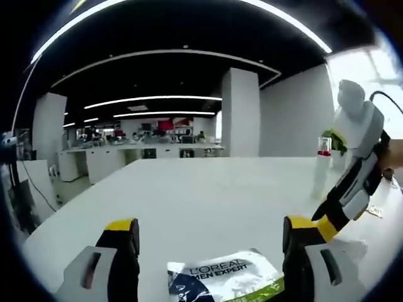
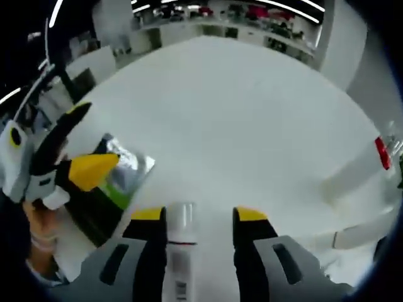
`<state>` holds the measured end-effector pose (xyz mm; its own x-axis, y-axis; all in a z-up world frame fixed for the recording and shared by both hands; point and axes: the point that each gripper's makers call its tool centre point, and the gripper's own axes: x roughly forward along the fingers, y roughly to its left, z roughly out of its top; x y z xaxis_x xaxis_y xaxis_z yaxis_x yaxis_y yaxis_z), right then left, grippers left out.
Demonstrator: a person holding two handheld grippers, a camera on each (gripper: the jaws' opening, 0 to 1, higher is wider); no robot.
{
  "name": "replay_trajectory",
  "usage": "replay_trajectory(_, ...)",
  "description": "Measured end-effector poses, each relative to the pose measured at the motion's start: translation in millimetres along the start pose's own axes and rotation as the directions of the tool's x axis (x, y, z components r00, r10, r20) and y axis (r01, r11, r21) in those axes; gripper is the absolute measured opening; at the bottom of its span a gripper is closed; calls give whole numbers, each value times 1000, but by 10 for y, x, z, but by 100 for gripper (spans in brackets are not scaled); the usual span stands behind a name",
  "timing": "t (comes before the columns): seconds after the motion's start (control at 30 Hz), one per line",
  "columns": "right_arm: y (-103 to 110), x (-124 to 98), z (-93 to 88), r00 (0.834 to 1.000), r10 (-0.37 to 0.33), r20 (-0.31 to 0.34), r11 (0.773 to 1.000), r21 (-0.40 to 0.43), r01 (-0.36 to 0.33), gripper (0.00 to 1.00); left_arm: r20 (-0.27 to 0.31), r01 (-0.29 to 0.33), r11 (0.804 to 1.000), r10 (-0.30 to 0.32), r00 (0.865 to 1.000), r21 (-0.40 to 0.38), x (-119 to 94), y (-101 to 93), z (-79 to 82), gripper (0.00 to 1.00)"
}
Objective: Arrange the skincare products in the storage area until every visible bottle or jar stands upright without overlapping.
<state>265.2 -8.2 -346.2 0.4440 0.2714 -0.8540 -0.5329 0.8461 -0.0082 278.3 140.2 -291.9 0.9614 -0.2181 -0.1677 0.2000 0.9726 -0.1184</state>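
White and broad, the counter (image 1: 208, 201) ran back toward an open office. The left gripper (image 1: 211, 242) stood released, a sachet (image 1: 223, 277) lying between its jaws at the near edge. The right gripper (image 2: 199, 223) appeared to be grasping a bottle (image 2: 181, 251), carried above the counter. Advised: lower it vertically onto bare counter, apart from the sachet, then release. The bottle's base was cut off; items at the right edge were blurred.

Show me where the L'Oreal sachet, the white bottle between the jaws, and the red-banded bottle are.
L'Oreal sachet (image 1: 223, 275), left gripper view, printed front.
White bottle (image 2: 181, 229), right gripper view, upper body.
Red-banded bottle (image 1: 322, 165), left gripper view, its body.
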Motion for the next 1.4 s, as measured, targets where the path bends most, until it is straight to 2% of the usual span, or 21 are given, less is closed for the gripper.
replay_trajectory(0.07,43,31,-50,999,29,-21,999,20,-28,38,12,7,1000,-7,1000,-10,-6,-15,20,99)
replay_trajectory(0.2,-116,152,155,997,41,-60,998,40,-39,35,13,-2,1000,2,1000,5,-4,-7,20,99)
replay_trajectory(0.37,-217,187,291,998,28,-65,999,35,-26,25,12,8,1000,-8,1000,-11,-2,-22,15,99)
replay_trajectory(0.43,-176,142,198,998,16,-59,1000,25,-15,23,18,20,1000,-20,1000,-13,0,-51,23,99)
replay_trajectory(0.57,-138,101,146,999,16,-49,999,29,-15,19,20,28,1000,-29,999,6,3,-96,24,99)
replay_trajectory(0.7,-156,12,215,1000,-2,-5,1000,4,2,18,25,28,999,-28,999,17,4,-104,32,99)
replay_trajectory(0.77,-189,-19,328,1000,1,19,1000,1,-1,17,24,27,1000,-28,999,15,5,-102,31,99)
replay_trajectory(0.83,-192,-90,448,997,3,75,1000,-1,-2,17,25,27,1000,-27,999,11,5,-99,32,99)
replay_trajectory(0.9,-133,-108,397,989,-5,149,1000,-8,6,17,28,27,1000,-27,999,9,0,-99,38,99)
replay_trajectory(0.97,-153,-201,534,974,-20,227,1000,-20,25,17,31,33,999,-33,999,9,-2,-109,44,99)
replay_trajectory(1.0,-128,-246,560,964,-18,266,999,-36,29,17,37,50,999,-50,998,8,-3,-139,55,99)
replay_trajectory(1.03,-123,-312,577,950,-35,309,999,-15,41,17,44,57,998,-57,997,5,-5,-160,66,99)
replay_trajectory(1.07,-116,-346,566,946,-41,321,999,-7,46,17,46,59,998,-59,997,7,-9,-169,69,99)
replay_trajectory(1.2,-90,-537,717,878,-52,477,996,-36,78,17,44,61,998,-62,997,20,11,-168,68,99)
replay_trajectory(1.23,-86,-603,769,848,-56,526,995,-37,89,17,43,63,998,-64,997,17,10,-169,66,99)
replay_trajectory(1.27,-74,-647,797,829,-53,556,995,-38,90,17,43,64,998,-64,997,15,9,-169,67,99)
replay_trajectory(1.3,-48,-707,839,800,-42,599,995,-47,88,17,45,64,998,-65,997,12,8,-167,70,99)
replay_trajectory(1.37,-67,-785,882,757,-63,650,995,-19,100,17,48,67,998,-68,997,8,5,-170,76,99)
replay_trajectory(1.4,-56,-842,906,726,-64,685,994,-24,110,17,51,74,997,-74,996,4,4,-181,82,99)
